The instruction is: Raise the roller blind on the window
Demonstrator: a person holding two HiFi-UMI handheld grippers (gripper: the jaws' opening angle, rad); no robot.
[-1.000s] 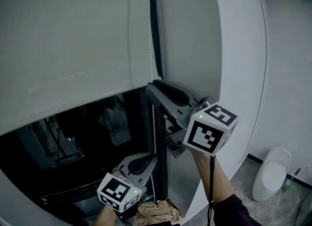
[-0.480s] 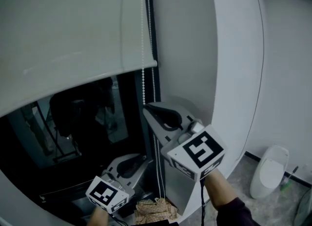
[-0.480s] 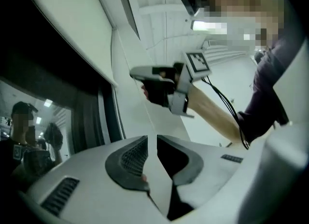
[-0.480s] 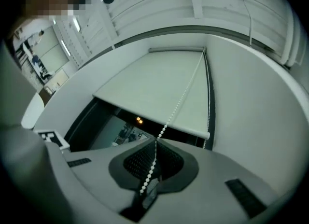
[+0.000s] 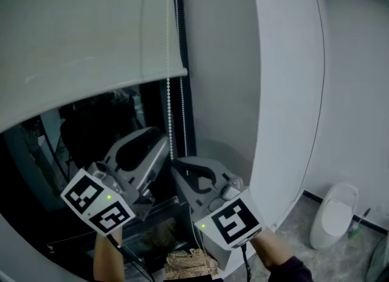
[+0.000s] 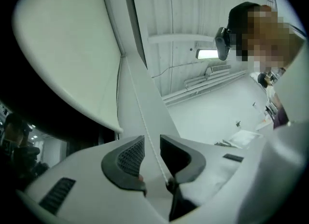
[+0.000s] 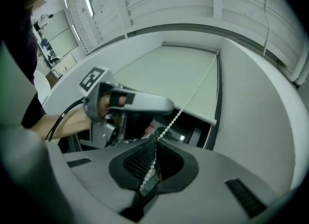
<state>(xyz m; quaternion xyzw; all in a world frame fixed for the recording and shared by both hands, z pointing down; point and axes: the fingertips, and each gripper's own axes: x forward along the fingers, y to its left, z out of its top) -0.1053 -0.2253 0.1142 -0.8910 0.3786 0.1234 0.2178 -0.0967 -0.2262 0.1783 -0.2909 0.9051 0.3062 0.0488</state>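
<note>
The right claw [image 7: 155,142], its jaws having just closed, pinches the bead chain [image 7: 193,95] below the blind [image 7: 169,68]. The left claw [image 6: 152,143] has its jaws apart, the chain running between them.

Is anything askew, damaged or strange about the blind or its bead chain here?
Nothing stands out. The roller blind hangs partly raised, its bottom edge straight and unbent. The bead chain runs unbroken down into the right gripper, whose jaws have just closed on it.
</note>
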